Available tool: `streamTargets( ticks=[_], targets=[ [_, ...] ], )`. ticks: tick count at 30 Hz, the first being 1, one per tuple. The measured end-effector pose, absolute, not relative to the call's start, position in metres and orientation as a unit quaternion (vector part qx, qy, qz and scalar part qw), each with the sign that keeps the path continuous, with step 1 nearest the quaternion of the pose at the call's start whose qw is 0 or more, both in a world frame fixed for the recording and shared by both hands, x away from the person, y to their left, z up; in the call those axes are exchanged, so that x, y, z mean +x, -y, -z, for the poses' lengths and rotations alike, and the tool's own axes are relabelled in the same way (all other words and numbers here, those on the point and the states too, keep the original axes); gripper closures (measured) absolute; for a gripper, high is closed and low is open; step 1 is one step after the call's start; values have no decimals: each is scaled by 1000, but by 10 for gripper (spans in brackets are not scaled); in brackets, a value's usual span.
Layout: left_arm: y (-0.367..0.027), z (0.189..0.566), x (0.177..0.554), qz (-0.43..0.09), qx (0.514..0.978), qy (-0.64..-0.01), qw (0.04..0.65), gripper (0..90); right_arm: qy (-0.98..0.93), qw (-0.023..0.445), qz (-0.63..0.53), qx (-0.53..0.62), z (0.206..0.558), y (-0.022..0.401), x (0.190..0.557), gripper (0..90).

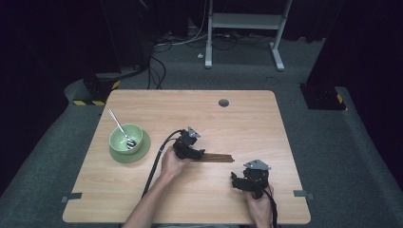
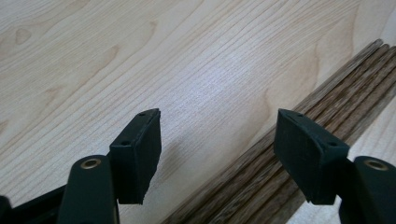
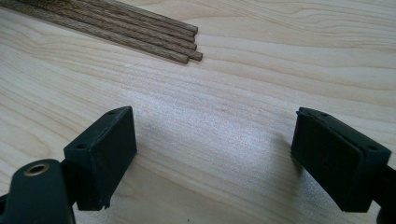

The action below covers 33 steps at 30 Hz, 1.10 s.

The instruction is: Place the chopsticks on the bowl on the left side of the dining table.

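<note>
We see a bundle of thin dark wooden sticks (image 1: pixel 216 157), round in section with a coarse streaked grain, lying flat on the pale wood-grain table (image 1: pixel 247 118) a little toward the near edge, about midway between the left and right edges. Our left gripper (image 1: pixel 197 153) sits over the left end of the bundle, its matte black jaws spread wide; in the left gripper view the sticks (image 2: pixel 261 186) run under the right pad (image 2: pixel 306 156), but we cannot tell whether it touches them, and the bundle is cut off at the bottom. Our right gripper (image 1: pixel 234 178) rests near the front edge toward the right corner, jaws gaping over bare tabletop, the stick ends (image 3: pixel 177 44) lying well clear ahead. Near the left edge a glossy green bowl (image 1: pixel 126 137) stands on a matching saucer (image 1: pixel 142 151), holding a metal spoon (image 1: pixel 119 126) whose tip is hard to make out.
</note>
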<state>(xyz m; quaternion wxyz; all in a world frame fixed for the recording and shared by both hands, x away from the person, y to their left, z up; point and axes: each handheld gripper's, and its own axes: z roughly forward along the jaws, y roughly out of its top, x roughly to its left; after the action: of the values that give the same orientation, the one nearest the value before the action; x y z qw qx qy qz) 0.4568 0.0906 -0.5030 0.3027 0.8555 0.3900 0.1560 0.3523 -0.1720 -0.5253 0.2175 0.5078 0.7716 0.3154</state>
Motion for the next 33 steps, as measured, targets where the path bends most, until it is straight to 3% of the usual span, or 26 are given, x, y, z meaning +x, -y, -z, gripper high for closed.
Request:
streamTargets(
  ticks=[33],
  targets=[
    [-98, 506, 460, -145, 853, -397, 306, 327, -772, 218, -315, 506, 525, 172, 352, 137]
  ],
)
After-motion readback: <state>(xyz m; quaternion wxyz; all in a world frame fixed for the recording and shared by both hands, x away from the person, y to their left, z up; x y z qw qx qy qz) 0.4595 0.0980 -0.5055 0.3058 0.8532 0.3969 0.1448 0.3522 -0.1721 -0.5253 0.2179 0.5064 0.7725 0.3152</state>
